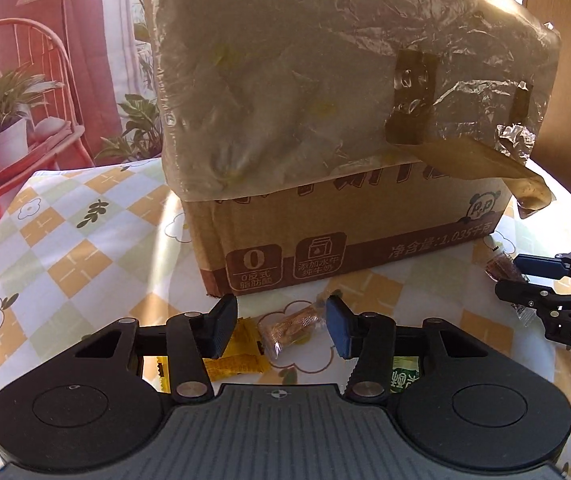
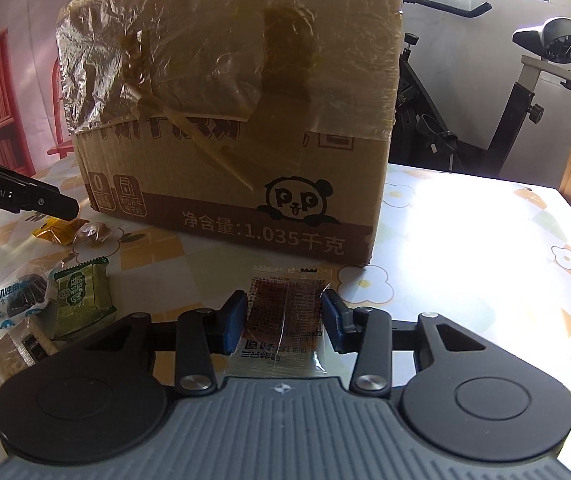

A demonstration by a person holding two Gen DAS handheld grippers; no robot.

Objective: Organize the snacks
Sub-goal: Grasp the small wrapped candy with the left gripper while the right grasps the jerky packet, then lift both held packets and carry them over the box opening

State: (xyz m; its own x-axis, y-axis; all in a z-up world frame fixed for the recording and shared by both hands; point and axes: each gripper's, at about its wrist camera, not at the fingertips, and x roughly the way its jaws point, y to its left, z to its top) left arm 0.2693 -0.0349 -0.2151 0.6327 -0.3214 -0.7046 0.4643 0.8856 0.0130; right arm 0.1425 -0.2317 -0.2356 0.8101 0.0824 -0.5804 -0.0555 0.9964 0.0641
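While the right hand-held gripper [image 2: 283, 314] sits clamped on a flat clear-wrapped brown snack packet [image 2: 285, 312] in front of the cardboard box [image 2: 245, 128], near that box's right front corner, the left hand-held gripper [image 1: 281, 326] stands with its jaws apart around a twisted clear-wrapped brown candy [image 1: 291, 328] lying on the bench [image 1: 85, 248] just before the box's front face; its pads do not appear to press on the candy. Item, risk one: the packet is thin and slick, held by its side edges only, so it may buckle or slide out when lifted. Item, risk two: a yellow sachet [image 1: 237, 354] lies just beside the candy, partly under the left finger [image 1: 221, 326], and could be pinched along with it or dragged across the bench. Item, risk three: the candy's crinkled wrapper may give, leaving only film in the grip. Item, risk four: the box's loose plastic sheeting [image 1: 325, 72] and hanging tape overhang the front face and could snag either gripper on the way up. Remaining stock near the left edge in the right wrist view: green packet [image 2: 83, 296], dark cake in clear-and-blue wrap [image 2: 21, 300], pale biscuit pack [image 2: 17, 350], all untouched.
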